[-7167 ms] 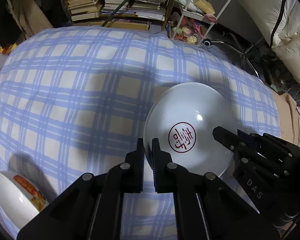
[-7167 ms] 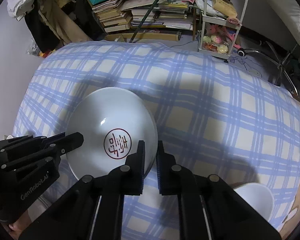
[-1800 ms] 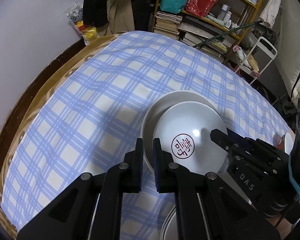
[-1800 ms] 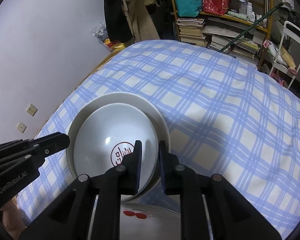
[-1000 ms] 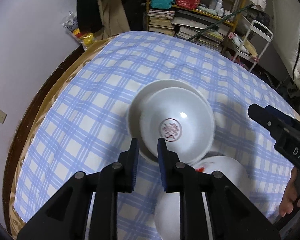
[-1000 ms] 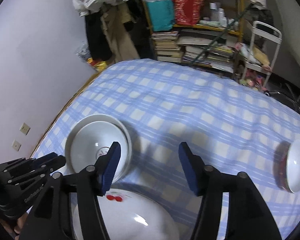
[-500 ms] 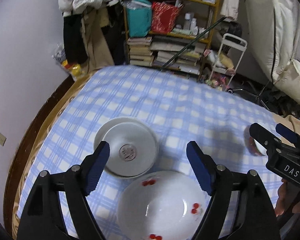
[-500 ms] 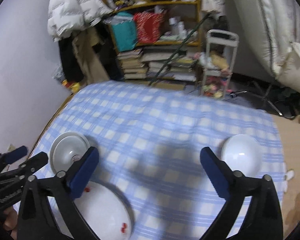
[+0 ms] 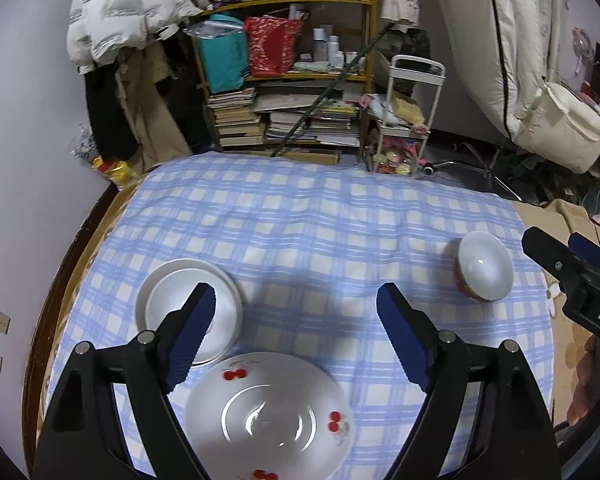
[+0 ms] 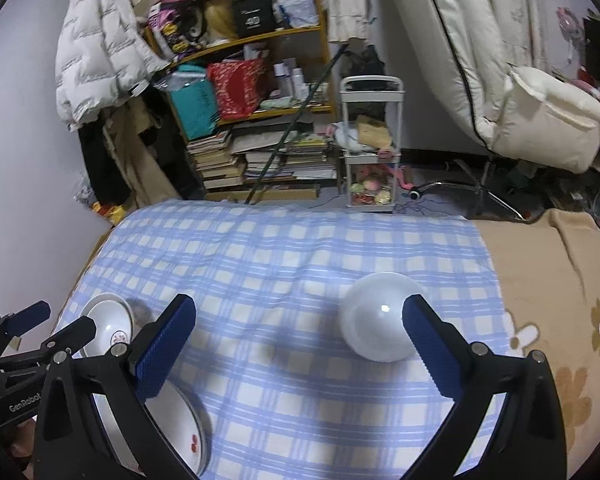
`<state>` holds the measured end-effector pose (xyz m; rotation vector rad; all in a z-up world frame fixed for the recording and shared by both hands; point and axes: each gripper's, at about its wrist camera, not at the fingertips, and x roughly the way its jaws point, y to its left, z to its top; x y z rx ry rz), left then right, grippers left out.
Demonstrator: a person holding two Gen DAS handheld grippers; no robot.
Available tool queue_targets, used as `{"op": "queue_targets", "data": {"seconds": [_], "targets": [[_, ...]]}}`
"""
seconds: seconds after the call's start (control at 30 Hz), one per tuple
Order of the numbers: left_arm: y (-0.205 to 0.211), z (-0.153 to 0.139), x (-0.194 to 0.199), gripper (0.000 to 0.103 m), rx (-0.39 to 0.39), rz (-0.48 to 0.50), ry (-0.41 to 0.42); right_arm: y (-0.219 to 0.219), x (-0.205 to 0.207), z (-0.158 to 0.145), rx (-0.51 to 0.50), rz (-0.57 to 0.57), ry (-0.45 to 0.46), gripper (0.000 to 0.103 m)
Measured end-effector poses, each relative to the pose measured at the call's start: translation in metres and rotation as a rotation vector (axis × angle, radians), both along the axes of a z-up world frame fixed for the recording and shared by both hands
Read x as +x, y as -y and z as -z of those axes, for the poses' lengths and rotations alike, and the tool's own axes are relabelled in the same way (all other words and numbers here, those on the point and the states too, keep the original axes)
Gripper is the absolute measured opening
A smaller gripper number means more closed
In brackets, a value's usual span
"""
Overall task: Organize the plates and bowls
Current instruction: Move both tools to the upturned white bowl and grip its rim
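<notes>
Small bowl point(image 9: 483, 271): glazed ceramic, white inside, red pattern on the outer wall, round and deep. Probably light enough for one gripper, but stiff, smooth and breakable (slippery too, judging from the shiny spot of light inside). Best taken at the rim, one pad inside and one outside the wall; a grip across the full width looks risky on such a curved, glossy surface. Standing alone near the right edge of the checked cloth point(image 9: 300, 232), well apart from the other dishes.

Near the left edge, a small white plate point(image 9: 172, 304) lying inside a larger white plate point(image 9: 168, 266), already stacked. Just beside them, at the near edge, a wide shallow cherry plate point(image 9: 268, 412) with red fruit prints and a ringed, glossy middle. All hard and thin-rimmed, so to be set down softly.

Cloth soft and slightly wrinkled, blue and cream checks, giving a yielding, not quite flat support.

Left gripper point(image 9: 294, 300): jaws just been opening, now wide, nothing between the blue ribbed pads. Right gripper point(image 10: 298, 308): the same, jaws just been opening and spread very wide, empty, held above the cloth with the bowl seen close to its right finger but not touched.
</notes>
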<state>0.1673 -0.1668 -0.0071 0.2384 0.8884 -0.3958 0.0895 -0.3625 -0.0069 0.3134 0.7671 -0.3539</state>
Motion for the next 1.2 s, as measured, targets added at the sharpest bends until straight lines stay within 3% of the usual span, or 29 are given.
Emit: {"op": "queue_targets", "data": {"seconds": [0.23,0.5,0.9,1.2], "targets": [[0.038,-0.003,-0.008,0.082,0.028,0.058,0.039,0.034,-0.016,0.0,-0.009,0.053,-0.011,0.103],[0.078,0.004,-0.005,0.082,0.031,0.112,0.026,0.066,-0.018,0.018,0.019,0.09,-0.052,0.103],[0.136,0.037,0.011,0.082,0.04,0.177,-0.05,0.109,-0.026,0.041,0.028,0.16,-0.057,0.103],[0.173,0.067,0.023,0.082,0.062,0.227,-0.104,0.134,-0.022,0.069,0.087,0.218,-0.122,0.102]]}}
